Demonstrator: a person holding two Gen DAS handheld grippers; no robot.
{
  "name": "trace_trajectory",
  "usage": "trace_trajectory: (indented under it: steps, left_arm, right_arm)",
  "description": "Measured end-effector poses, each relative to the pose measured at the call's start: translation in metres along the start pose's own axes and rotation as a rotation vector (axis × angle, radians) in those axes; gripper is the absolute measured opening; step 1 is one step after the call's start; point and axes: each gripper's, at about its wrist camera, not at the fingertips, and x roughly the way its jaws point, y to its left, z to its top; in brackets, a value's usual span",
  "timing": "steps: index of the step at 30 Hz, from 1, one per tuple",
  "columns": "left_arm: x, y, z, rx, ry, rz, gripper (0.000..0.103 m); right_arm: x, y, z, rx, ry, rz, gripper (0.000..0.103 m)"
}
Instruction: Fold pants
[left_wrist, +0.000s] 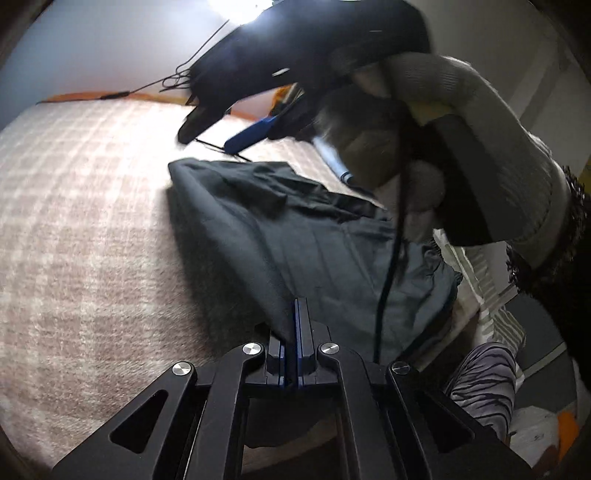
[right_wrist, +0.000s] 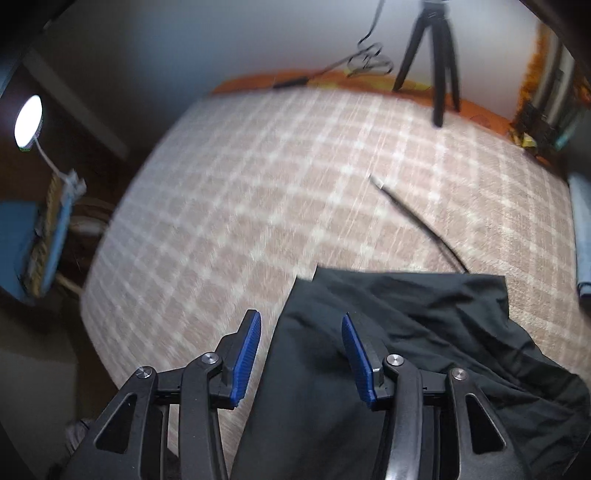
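Observation:
Dark grey pants (left_wrist: 288, 236) lie bunched on a pink checked blanket (left_wrist: 92, 221). My left gripper (left_wrist: 300, 306) is shut, its blue pads pinched on the near edge of the pants. In the left wrist view the right gripper (left_wrist: 207, 125) hangs above the far end of the pants, held by a hand in a white glove (left_wrist: 480, 122). In the right wrist view the pants (right_wrist: 406, 332) lie below, with a folded corner near the fingers. My right gripper (right_wrist: 301, 319) is open and empty above the pants' left edge.
A black tripod (right_wrist: 436, 62) stands at the far edge of the blanket (right_wrist: 258, 184), with a tangle of cable (right_wrist: 369, 59) beside it. A thin black cable (right_wrist: 417, 221) lies on the blanket beyond the pants. A lit lamp (right_wrist: 27, 122) is off the left side.

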Motion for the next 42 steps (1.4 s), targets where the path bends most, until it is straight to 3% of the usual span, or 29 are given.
trace_trajectory:
  steps: [7,9,11,14,21,29,36,42]
  left_arm:
    - [0.003,-0.015,-0.002,0.027,-0.015,0.000,0.002]
    - [0.003,-0.018,-0.003,0.034,-0.014,-0.002,0.002]
    - [0.005,-0.023,-0.004,0.041,-0.009,-0.005,0.002]
    - [0.004,-0.025,-0.001,0.048,-0.002,-0.011,0.002]
    - [-0.001,-0.046,0.010,0.055,-0.026,-0.039,0.002]
    - [0.023,-0.121,0.027,0.117,-0.032,-0.141,0.002]
    - [0.077,-0.190,0.030,0.145,0.020,-0.264,0.002]
    - [0.130,-0.236,0.022,0.170,0.102,-0.333,0.002]
  right_arm:
    - [0.043,0.037,-0.002,-0.163,0.145,-0.218,0.051]
    - [0.052,0.040,-0.003,-0.193,0.165,-0.264,0.045]
    - [0.056,0.040,-0.006,-0.218,0.161,-0.296,0.019]
    - [0.044,0.025,-0.008,-0.177,0.114,-0.244,0.003]
    - [-0.045,-0.033,-0.009,-0.036,-0.106,-0.096,0.001]
    - [-0.127,-0.107,-0.041,0.093,-0.268,-0.017,0.001]
    - [-0.174,-0.198,-0.078,0.201,-0.355,-0.014,0.001]
    - [-0.183,-0.283,-0.122,0.319,-0.367,-0.048,0.001]
